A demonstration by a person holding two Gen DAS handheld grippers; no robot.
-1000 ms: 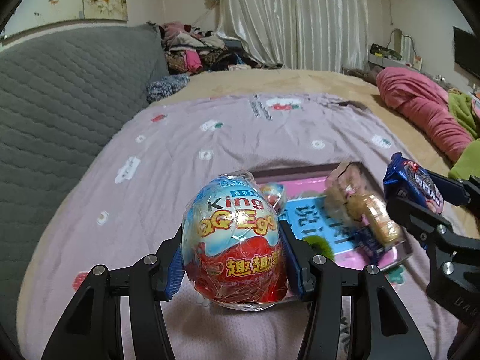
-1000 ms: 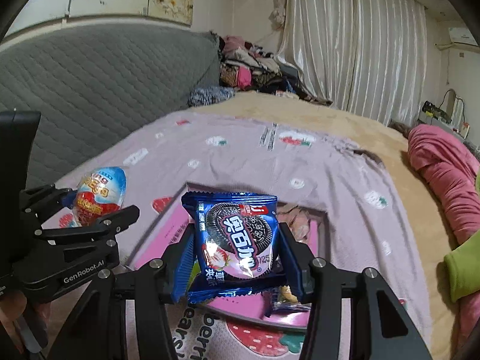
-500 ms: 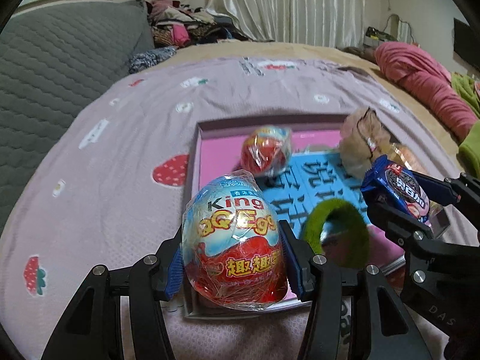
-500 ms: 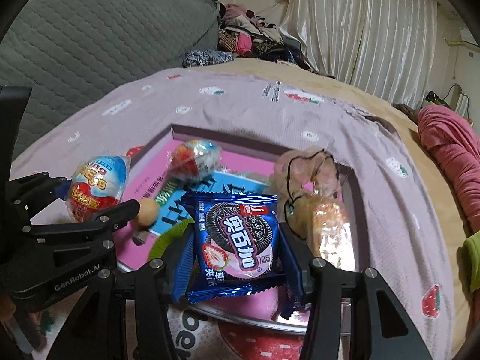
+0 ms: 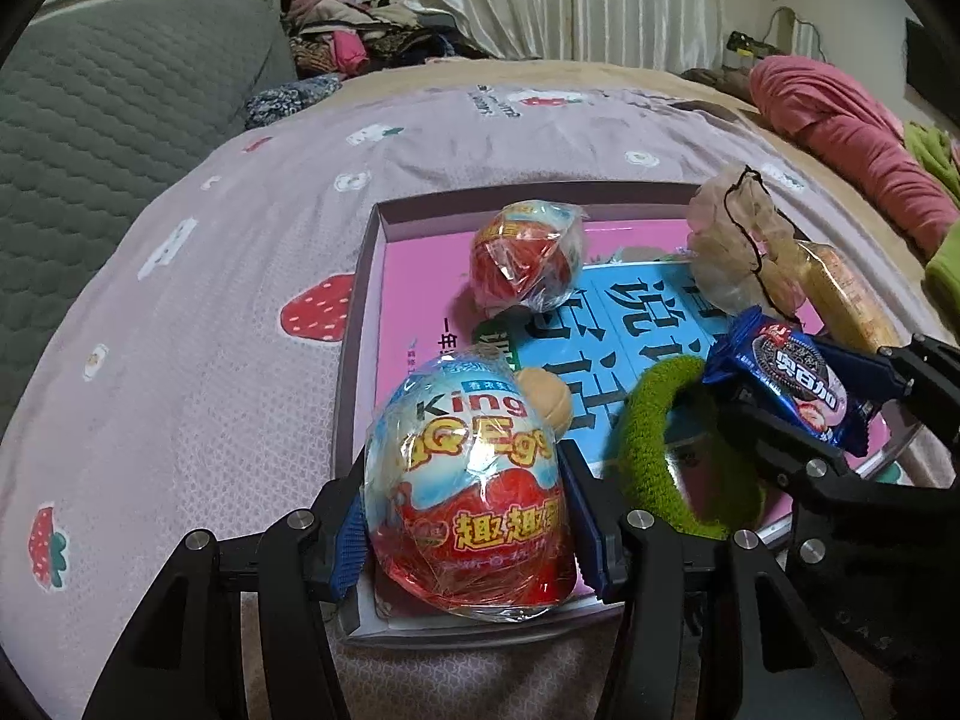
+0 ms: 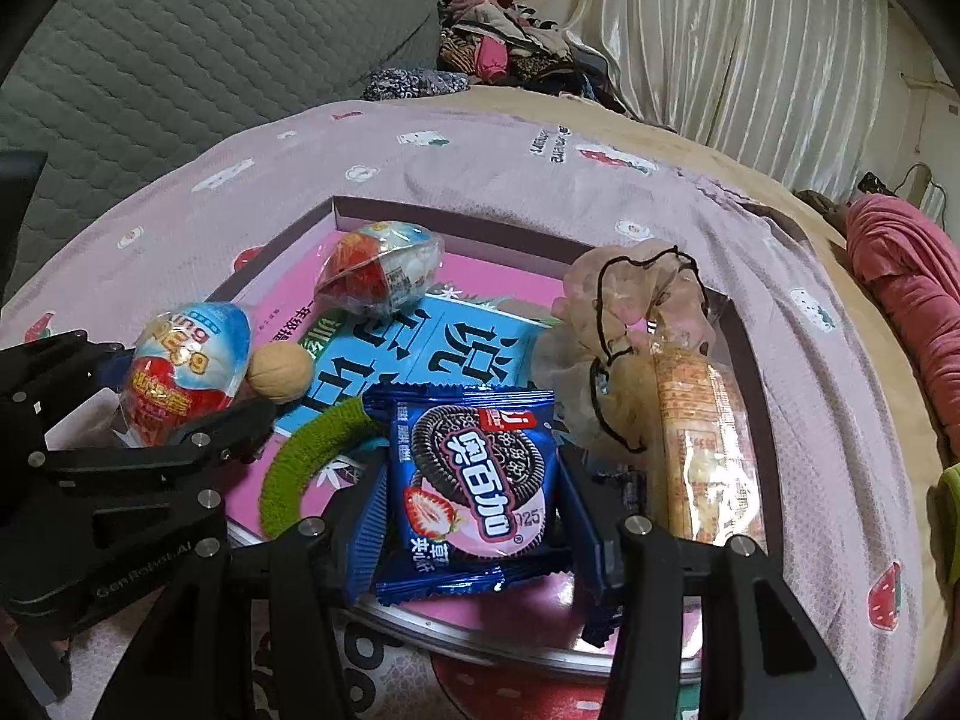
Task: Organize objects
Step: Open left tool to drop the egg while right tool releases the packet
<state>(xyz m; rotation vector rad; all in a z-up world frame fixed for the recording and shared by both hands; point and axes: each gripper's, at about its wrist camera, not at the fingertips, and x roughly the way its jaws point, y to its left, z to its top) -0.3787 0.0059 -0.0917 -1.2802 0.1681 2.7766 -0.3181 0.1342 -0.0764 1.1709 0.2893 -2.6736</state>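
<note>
Crowding the box (image 5: 360, 276) below the egg-clamping left gripper (image 5: 468, 516) and cookie-gripping right gripper (image 6: 474, 516) were another egg (image 5: 528, 252), a green scrunchie (image 5: 654, 438) and a walnut (image 6: 281, 373).

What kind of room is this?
Most likely a bedroom: there is a bed with a strawberry-print sheet, a grey quilted headboard, heaped clothes and long curtains.

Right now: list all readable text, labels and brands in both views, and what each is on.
"King" and "趣趣" – toy egg in the left gripper.
"奥百加" – blue cookie packet in the right gripper.
"GenRobot.AI" – left gripper body, seen from the right wrist.
"说" – blue book cover in the tray.
Unreadable: second egg, wafer pack, small bedsheet print.
</note>
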